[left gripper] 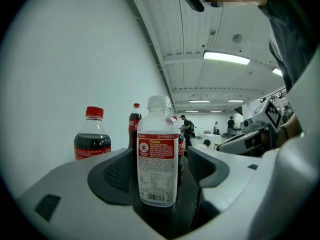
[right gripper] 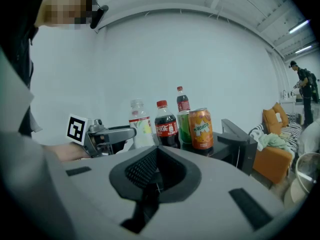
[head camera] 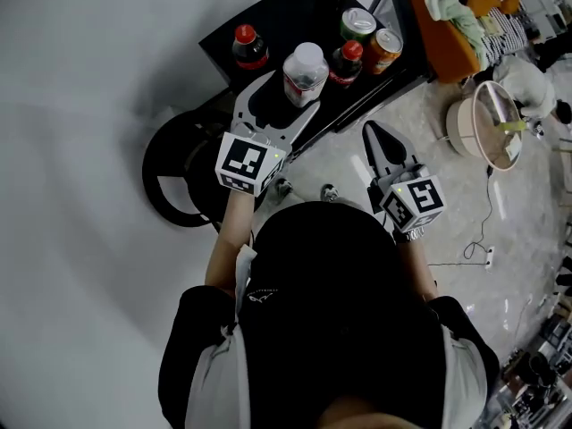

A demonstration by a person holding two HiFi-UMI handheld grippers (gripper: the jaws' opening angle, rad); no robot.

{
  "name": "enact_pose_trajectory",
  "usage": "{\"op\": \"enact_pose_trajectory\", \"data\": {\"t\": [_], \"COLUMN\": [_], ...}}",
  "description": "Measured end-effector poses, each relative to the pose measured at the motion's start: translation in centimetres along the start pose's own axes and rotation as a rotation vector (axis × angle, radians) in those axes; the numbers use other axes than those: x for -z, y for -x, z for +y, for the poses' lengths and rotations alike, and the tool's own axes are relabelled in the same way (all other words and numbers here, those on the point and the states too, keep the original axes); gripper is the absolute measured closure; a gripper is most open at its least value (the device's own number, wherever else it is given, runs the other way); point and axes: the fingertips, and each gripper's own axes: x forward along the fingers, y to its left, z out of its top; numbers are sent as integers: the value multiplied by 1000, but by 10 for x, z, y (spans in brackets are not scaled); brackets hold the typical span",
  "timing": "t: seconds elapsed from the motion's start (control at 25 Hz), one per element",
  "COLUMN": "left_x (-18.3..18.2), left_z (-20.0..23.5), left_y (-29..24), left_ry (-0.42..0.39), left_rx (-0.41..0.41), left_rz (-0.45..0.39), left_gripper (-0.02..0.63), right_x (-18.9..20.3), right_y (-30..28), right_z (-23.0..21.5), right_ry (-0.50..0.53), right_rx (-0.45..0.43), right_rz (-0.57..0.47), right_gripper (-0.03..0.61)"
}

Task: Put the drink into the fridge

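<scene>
A black bench (head camera: 286,12) stands against a white wall (head camera: 89,105) on a pale marbled floor (head camera: 447,204); an orange sofa (head camera: 447,47) heaped with clothes lies beyond the bench's far end.

The left gripper (head camera: 284,95) has its jaws spread wide; the clear drink bottle (left gripper: 158,151) stands on the bench between them, with a gap showing at each pad, so nothing is gripped. The bottle is upright, its long axis vertical, white cap up, red label facing back along the jaws.

Past the left jaws to their left stands a cola bottle (left gripper: 92,139); a second cola bottle (left gripper: 135,124) stands straight ahead, behind the clear one.

The right gripper (head camera: 372,132) is off the bench edge, jaws closed together and empty; ahead of them stand an orange Mirinda can (right gripper: 201,129), a green can (right gripper: 184,126) and another cola bottle (right gripper: 165,125).
</scene>
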Motion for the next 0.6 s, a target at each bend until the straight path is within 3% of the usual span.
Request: {"op": "enact_pose_trajectory", "data": {"t": [0.6], "left_x": [4], "left_z": [0], "left_y": [-14], "left_ry": [16], "left_rx": [74], "left_rz": [3], "left_gripper": [285], "right_x": [3], "right_y": [-4], "right_z": [8], "right_ry": [14], "right_rx": [56], "right_rz": [11], "right_gripper": [565]}}
